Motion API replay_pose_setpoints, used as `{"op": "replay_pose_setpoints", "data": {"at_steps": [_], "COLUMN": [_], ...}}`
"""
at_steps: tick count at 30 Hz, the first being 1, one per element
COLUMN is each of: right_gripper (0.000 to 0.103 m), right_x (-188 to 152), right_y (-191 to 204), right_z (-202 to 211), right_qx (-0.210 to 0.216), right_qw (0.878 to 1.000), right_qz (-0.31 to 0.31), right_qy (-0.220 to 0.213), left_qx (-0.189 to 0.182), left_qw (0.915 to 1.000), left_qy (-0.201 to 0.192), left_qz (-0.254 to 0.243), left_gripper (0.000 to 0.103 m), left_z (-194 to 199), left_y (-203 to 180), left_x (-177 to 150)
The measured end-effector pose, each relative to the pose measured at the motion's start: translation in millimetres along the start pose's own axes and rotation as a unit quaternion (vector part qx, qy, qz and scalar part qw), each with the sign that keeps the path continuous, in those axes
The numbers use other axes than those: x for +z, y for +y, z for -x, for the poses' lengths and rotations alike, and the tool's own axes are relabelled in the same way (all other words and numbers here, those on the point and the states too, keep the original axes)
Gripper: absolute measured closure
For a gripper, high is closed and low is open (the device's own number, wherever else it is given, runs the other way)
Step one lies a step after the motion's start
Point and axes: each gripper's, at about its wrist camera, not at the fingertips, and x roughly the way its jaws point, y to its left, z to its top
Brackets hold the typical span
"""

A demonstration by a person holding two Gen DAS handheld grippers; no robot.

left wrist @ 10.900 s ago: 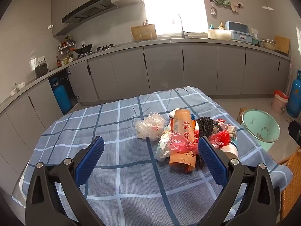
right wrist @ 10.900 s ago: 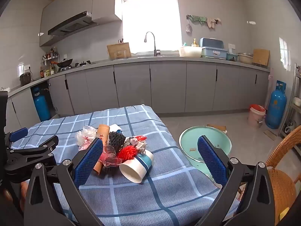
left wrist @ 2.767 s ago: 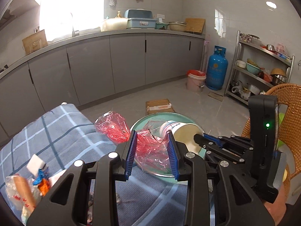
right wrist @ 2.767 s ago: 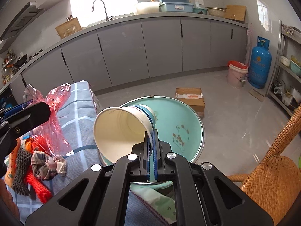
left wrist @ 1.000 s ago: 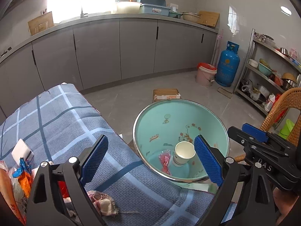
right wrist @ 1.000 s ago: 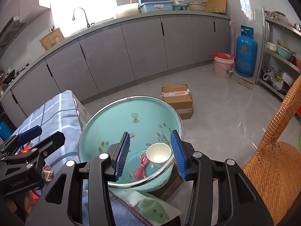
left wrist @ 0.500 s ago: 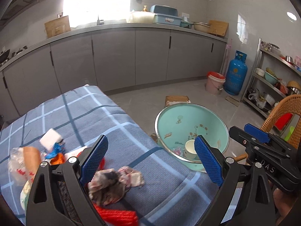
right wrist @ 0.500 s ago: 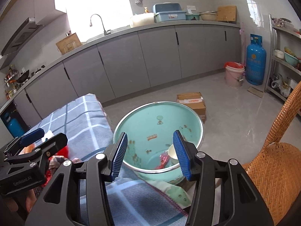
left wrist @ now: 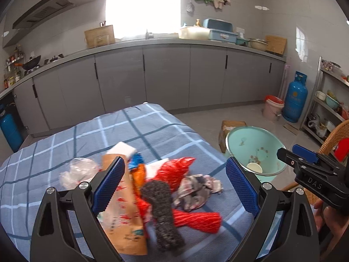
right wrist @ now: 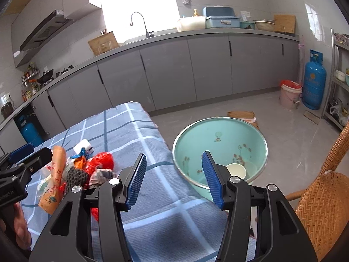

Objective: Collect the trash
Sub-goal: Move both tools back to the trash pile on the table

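From the left wrist view, the left gripper (left wrist: 174,180) is held wide open and empty above the pile of trash on the blue checked cloth of the desk (left wrist: 152,128). Between its fingers lie a dark grey mesh scourer (left wrist: 162,214), a red netted foam sleeve (left wrist: 196,218) and a crumpled patterned rag (left wrist: 197,188); an orange-brown paper wrapper (left wrist: 122,218) lies under the left finger. The scourer's long axis runs away from the gripper, while the red sleeve lies crosswise, pointing right. Since the pieces overlap, a closing grip could catch several at once or drag the wrapper along, and a loosely pinched piece could fall short of the basin.

From the right wrist view, the right gripper (right wrist: 174,178) is seen with nothing between its fingers, its jaws opening. The pale green enamel basin (right wrist: 220,126) sits on the floor ahead and to its right, with a white paper cup (right wrist: 236,170) inside. The trash pile lies to its left, near the other gripper, so crowding of the two tools over the pile is a possible hazard.
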Motion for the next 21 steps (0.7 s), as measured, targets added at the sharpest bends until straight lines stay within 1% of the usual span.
{"op": "replay_pose_setpoints", "data": {"at_steps": [3, 7, 9, 10, 13, 17, 21], "right_gripper": [0.049, 0.048, 0.047, 0.046, 0.045, 0.045, 0.045], "right_x": [-2, -8, -12, -15, -23, -35, -47], "right_y": [13, 38, 53, 60, 81, 112, 138], "right_z": [1, 4, 7, 8, 8, 5, 1], "right_qx": [0.009, 0.027, 0.040, 0.046, 0.064, 0.093, 0.107], "right_qw": [1.000, 0.999, 0.998, 0.998, 0.995, 0.990, 0.985], "right_qz": [0.011, 0.031, 0.043, 0.049, 0.070, 0.102, 0.130], "right_qy": [0.001, 0.003, 0.003, 0.002, 0.008, 0.021, 0.033], "left_qx": [0.024, 0.056, 0.076, 0.092, 0.115, 0.146, 0.155], "left_qw": [0.9997, 0.9982, 0.9965, 0.9950, 0.9921, 0.9876, 0.9851], "left_qy": [-0.001, 0.006, 0.016, 0.019, 0.022, 0.028, 0.030], "left_qz": [0.007, 0.020, 0.030, 0.034, 0.043, 0.050, 0.067], "left_gripper": [0.010, 0.010, 0.010, 0.010, 0.010, 0.010, 0.010], "left_z": [7, 14, 16, 19, 24, 28, 30], "left_y": [19, 47, 63, 70, 86, 97, 108], "left_x": [-5, -20, -30, -36, -49, -60, -67]}}
